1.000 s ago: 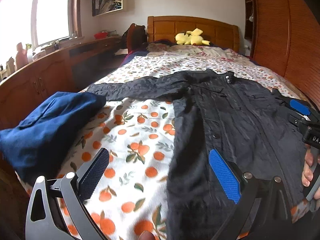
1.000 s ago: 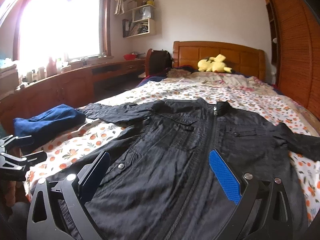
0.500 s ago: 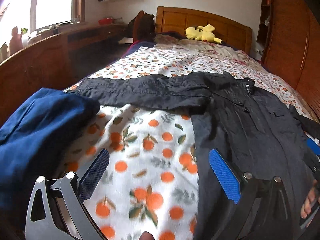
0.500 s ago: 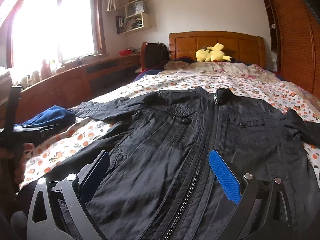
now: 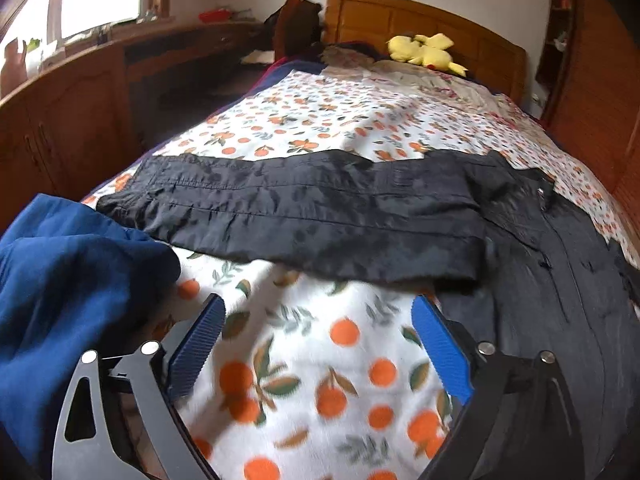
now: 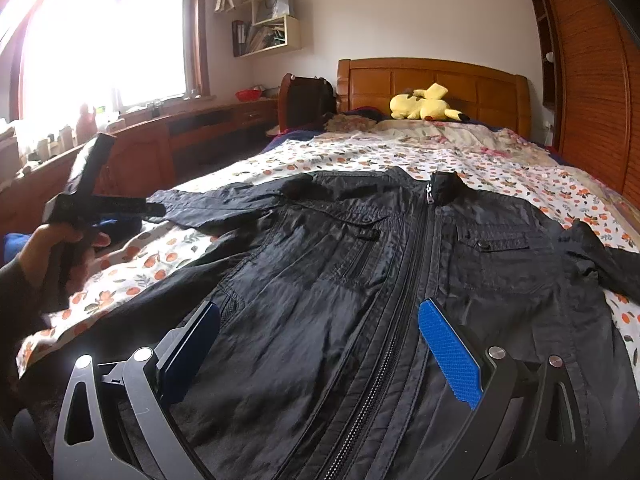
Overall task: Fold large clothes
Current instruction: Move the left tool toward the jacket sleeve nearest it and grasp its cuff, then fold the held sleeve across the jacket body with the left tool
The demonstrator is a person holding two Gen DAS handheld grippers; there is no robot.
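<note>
A black zip-up jacket (image 6: pixel 360 280) lies flat, front up and zipped, on the orange-print bedspread (image 5: pixel 320 360), 1 sleeve (image 5: pixel 304 216) stretched sideways toward a blue garment (image 5: pixel 60 300). The left gripper (image 5: pixel 316 340) is closing over bare bedspread, nothing between; the right gripper (image 6: pixel 320 340) hovers spread above the jacket's front

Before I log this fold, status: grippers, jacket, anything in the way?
Left gripper closing, nothing between its jaws; right gripper open over jacket. Jacket flat, zipped, unfolded. Blue garment touches left sleeve.
</note>
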